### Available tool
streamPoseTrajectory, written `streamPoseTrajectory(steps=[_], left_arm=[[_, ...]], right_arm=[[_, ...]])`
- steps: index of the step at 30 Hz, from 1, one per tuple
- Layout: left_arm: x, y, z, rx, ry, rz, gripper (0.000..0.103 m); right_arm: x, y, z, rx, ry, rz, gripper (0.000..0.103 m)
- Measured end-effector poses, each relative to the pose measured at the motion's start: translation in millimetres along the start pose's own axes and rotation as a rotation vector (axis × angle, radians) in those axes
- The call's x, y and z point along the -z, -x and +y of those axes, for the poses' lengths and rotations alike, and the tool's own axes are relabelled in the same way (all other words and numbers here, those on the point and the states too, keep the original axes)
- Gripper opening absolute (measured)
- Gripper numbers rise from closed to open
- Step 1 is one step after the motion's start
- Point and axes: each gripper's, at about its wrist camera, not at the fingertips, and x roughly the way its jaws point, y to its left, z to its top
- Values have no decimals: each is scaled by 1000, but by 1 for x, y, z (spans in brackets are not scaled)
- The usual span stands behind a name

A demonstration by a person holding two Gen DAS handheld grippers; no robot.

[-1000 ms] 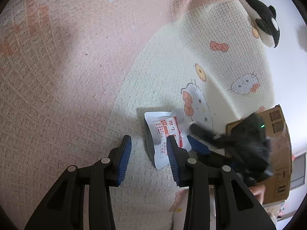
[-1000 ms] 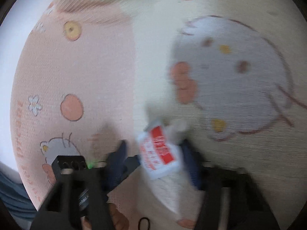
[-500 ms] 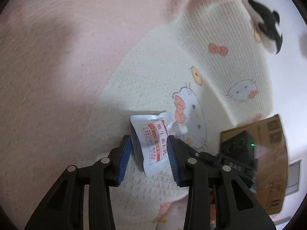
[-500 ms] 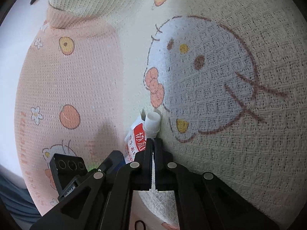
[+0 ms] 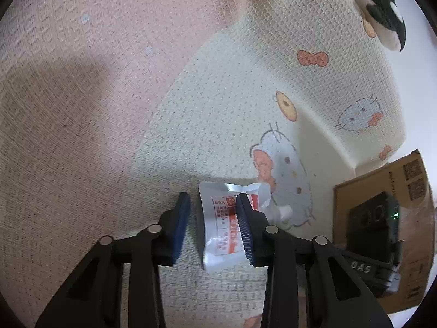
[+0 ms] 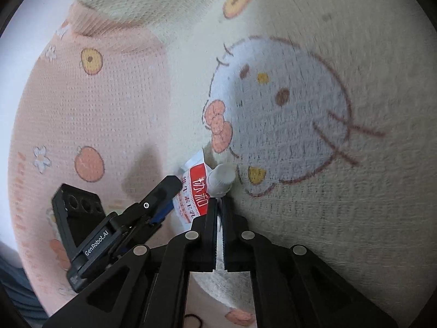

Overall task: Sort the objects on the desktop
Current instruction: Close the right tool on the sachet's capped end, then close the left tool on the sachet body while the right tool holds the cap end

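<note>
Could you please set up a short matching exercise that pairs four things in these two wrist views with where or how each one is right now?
Things:
1. pouch
2. plush toy
3. cardboard box
4. right gripper

States:
A. at the far top corner of the blanket
B. clamped on a thin edge just below the white cap
C. standing beside the blanket, at the right edge of the left wrist view
D. lying between the closing jaws of the left gripper, a gap left on one side

Pairs: 1-D, 2-A, 3-C, 4-B
</note>
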Motion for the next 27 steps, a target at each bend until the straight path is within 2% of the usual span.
streamPoseTrajectory(steps=[6,13,16,18,21,27], left_arm=[[1,-1,-7,-37,-30,-9,35],[-13,-10,-22,-78,-115,30,30],[-19,-15,-30,-102,-181,57,30],[-21,-17,-33,-117,-213,57,29],[-23,-20,-35,-123,-227,60,28],[-22,-19,-39,-129,-235,85,28]], right_arm=[[-3,-5,12,61,55,-6,0],[-2,-1,28,162,175,-40,5],[-3,-2,14,96,100,-29,10],[-5,0,1,18,24,-30,13],[-7,1,-8,-49,-28,-40,23],[-6,3,-11,-67,-35,-50,25]])
